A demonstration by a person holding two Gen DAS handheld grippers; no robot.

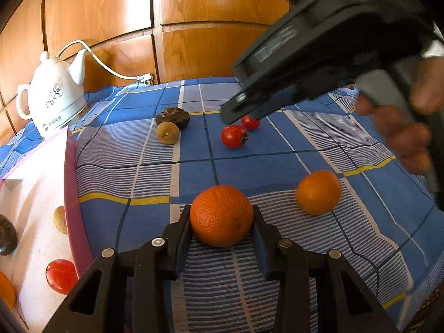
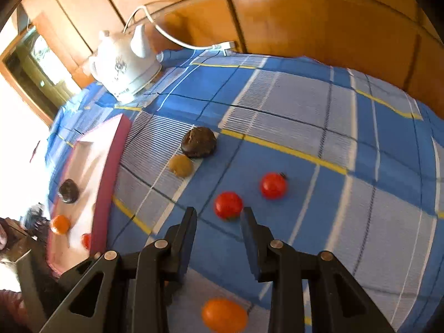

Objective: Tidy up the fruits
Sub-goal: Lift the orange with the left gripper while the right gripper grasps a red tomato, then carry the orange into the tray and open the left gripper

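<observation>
Three oranges, three tomatoes, one kettle.

The right claw and its hand, at two o'clock in the left view, are smeared by blur and hide part of a tomato. At eight o'clock the tray runs off the edge, cutting an orange and dark fruit. In the right view, the orange at six o'clock is blurred.

A blue checked cloth covers the worktop; on it lie two oranges, two tomatoes, a kettle, a pink-rimmed tray.

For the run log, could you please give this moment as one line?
left gripper: shut on orange | right gripper: open above tomato
</observation>
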